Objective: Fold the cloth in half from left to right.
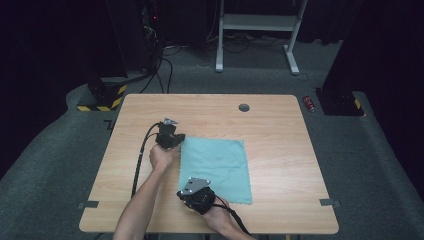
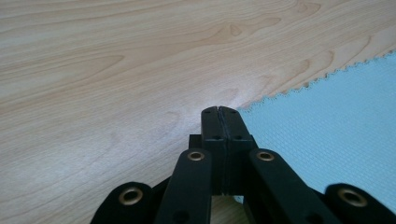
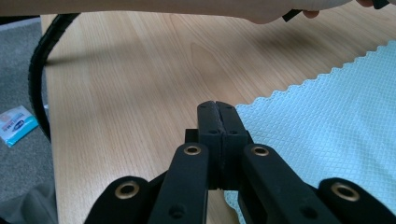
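The left gripper [image 1: 169, 137] sat at the far-left corner of the light blue cloth [image 1: 216, 169], jaws pressed together on that corner; the pinched cloth itself was hidden. The right gripper [image 1: 196, 194], jaws likewise clamped, held the near-left corner, its tips covered by its grey plate from above. The cloth lay flat on the wooden table [image 1: 280, 135]. Dark stands and cables stood beyond on grey carpet [image 1: 45, 150].

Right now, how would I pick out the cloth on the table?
Look at the light wooden table. Left of its centre, towards the person's side, lies a flat square cloth. It is pale blue-green with zigzag-cut edges.
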The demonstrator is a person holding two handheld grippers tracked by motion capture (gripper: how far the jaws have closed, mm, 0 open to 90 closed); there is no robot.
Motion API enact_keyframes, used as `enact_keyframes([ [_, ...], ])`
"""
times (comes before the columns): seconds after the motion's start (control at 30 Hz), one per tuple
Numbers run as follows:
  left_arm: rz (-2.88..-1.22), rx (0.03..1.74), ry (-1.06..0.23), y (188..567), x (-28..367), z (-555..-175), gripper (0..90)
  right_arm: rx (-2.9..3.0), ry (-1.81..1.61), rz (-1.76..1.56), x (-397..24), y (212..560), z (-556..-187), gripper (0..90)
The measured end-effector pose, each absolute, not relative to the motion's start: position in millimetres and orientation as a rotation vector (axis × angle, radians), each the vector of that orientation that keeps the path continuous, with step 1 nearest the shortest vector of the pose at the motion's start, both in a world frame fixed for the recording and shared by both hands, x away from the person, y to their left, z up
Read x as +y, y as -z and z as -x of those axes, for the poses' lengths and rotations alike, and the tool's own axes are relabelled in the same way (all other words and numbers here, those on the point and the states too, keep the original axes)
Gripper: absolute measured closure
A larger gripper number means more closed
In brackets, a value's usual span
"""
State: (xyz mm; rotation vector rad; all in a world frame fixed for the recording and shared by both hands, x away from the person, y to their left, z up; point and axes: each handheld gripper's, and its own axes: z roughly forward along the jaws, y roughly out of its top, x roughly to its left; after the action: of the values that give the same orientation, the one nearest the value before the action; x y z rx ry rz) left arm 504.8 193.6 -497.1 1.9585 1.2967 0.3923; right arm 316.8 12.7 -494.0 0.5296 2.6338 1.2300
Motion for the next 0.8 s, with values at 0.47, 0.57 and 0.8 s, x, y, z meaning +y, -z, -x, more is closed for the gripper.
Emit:
enact_keyframes([
  [0.47,-1.942,1.325,-0.419,481,226,-499,89.9,2.629,-1.302,-0.486,34,476,-319,90.0],
  [0.57,-1.937,1.314,-0.422,478,225,-498,89.9,2.622,-1.308,-0.485,32,476,-318,90.0],
  [0.8,-1.934,1.298,-0.405,482,212,-500,89.9,2.601,-1.303,-0.535,13,479,-316,90.0],
])
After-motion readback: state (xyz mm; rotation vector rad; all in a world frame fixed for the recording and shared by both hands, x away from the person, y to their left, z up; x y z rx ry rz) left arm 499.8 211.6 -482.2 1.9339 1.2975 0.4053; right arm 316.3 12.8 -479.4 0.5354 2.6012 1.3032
